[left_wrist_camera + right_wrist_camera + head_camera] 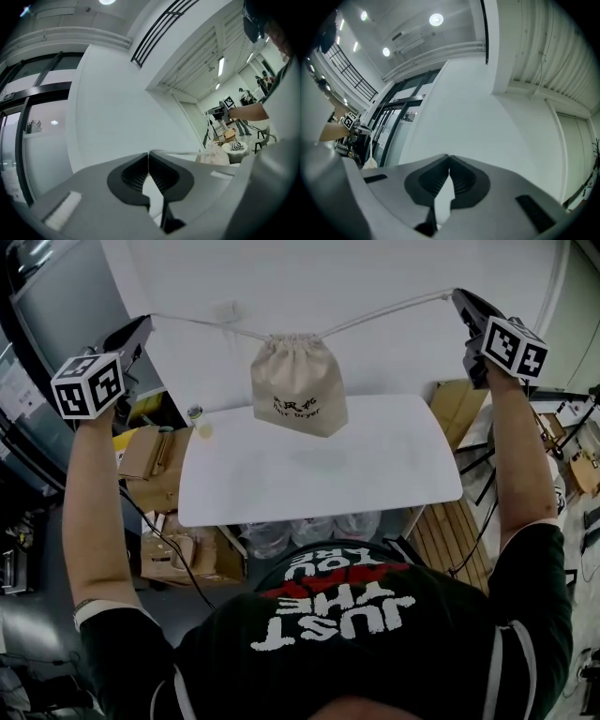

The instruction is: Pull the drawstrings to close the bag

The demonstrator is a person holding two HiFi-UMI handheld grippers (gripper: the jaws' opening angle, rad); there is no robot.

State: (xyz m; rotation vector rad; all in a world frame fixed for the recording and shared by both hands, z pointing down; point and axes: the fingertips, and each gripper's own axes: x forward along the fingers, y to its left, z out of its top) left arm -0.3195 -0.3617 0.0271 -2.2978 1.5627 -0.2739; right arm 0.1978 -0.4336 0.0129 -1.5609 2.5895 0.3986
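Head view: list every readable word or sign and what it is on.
"JUST THE": white print, upside down, on the person's black T-shirt.
Red line above it: too broken to read.
"Hair Dryer", faint: black print on the beige cloth drawstring bag.
Square black-and-white markers, no letters: both white marker cubes.

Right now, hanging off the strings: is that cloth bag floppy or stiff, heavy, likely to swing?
Probably floppy: the bag is soft cloth, gathered into pleats at its neck. Likely light: the drawstrings sag only slightly between the left tongs and right tongs. It seems to hang clear of the table, so it may swing.
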